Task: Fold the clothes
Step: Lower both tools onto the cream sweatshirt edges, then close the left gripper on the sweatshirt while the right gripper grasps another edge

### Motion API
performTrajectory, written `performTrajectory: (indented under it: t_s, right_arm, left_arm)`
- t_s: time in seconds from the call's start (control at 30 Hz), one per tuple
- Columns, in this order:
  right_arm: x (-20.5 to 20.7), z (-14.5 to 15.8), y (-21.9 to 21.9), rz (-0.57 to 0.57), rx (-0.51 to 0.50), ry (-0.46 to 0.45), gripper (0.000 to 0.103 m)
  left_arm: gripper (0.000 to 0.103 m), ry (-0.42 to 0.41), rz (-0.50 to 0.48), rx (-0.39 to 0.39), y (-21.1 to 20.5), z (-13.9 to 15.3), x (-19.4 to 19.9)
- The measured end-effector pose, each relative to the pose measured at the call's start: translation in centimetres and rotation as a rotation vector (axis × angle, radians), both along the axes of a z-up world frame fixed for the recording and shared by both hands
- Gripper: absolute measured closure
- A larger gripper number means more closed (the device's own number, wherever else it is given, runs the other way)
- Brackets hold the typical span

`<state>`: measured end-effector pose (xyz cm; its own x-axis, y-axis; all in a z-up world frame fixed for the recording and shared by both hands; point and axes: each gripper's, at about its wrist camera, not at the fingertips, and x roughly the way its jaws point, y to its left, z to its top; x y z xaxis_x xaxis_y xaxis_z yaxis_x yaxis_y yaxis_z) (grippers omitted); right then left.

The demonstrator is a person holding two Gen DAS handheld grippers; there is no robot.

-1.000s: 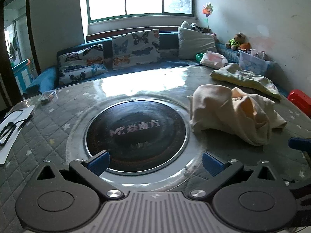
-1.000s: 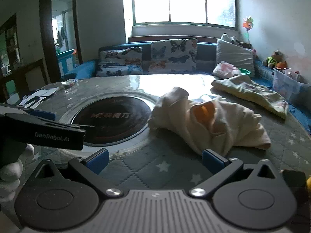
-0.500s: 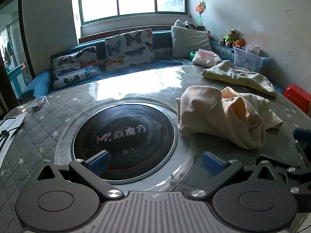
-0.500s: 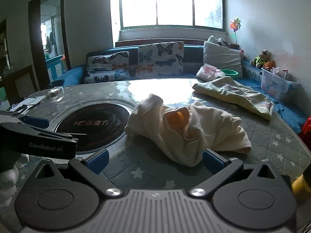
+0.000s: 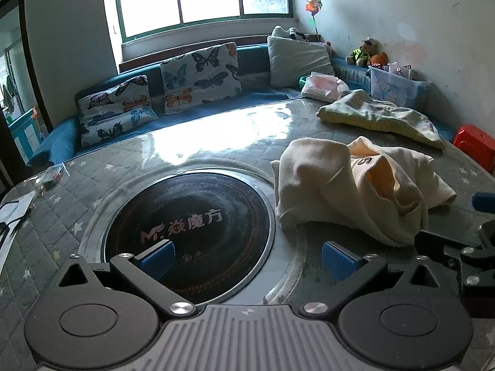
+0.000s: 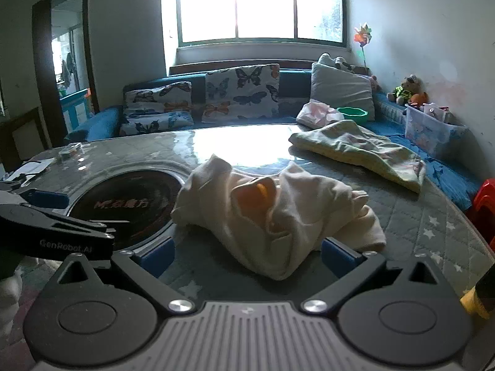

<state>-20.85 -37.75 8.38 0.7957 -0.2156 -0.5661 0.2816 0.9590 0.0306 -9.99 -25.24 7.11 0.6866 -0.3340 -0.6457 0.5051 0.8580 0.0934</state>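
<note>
Cream garment (image 6: 275,216) lies crumpled on the quilted table (image 6: 417,216), just right of the round black hotplate (image 5: 188,232). It's a bunched heap whose long axis runs roughly left-right across the right wrist view; an orange lining shows at an opening on top. Left gripper (image 5: 247,256) is spread wide with nothing between its fingers, over the hotplate's rim. Right gripper (image 6: 247,255) is also spread, with the garment's near edge lying between its tips. Yellow-green cloth (image 6: 359,151) lies farther back right. Clear bin (image 6: 433,130) on the sofa holds small items I can't make out.

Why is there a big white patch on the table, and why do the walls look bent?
In both wrist views the window is overexposed, and its glare bounces off the glossy table, washing out the quilted pattern. The fisheye lenses bow straight lines and darken the corners. The cream garment stays reasonably sharp in both.
</note>
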Motion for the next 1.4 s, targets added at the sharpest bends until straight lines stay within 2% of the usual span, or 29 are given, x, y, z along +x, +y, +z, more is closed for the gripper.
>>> performTrajectory:
  t_s: [0.53,0.93,0.97,1.2,1.27,1.4]
  right_arm:
    - [2.9,-0.5,-3.3,-0.022,0.003,0.040,0.014]
    - [5.3,-1.4,-4.9,-0.034,0.017,0.068,0.025]
    - [5.5,-1.6,-5.0,-0.034,0.020,0.074,0.030]
    - [6.7,-2.6,-5.6,-0.035,0.020,0.102,0.038]
    - [6.9,-2.8,-5.8,-0.032,0.022,0.110,0.046]
    - [6.8,-3.1,-6.1,-0.032,0.024,0.124,0.054]
  left_arm:
    - [0.000,0.009,-0.017,0.030,-3.4,0.1,3.2]
    - [0.000,0.035,0.002,-0.007,-6.4,2.4,6.8]
    - [0.000,0.046,0.008,-0.014,-6.7,2.6,7.4]
    - [0.000,0.160,0.038,-0.028,-9.1,3.0,10.9]
    - [0.001,0.199,0.043,-0.021,-9.8,2.7,11.7]
    - [0.014,0.277,0.045,0.010,-10.9,1.3,12.6]
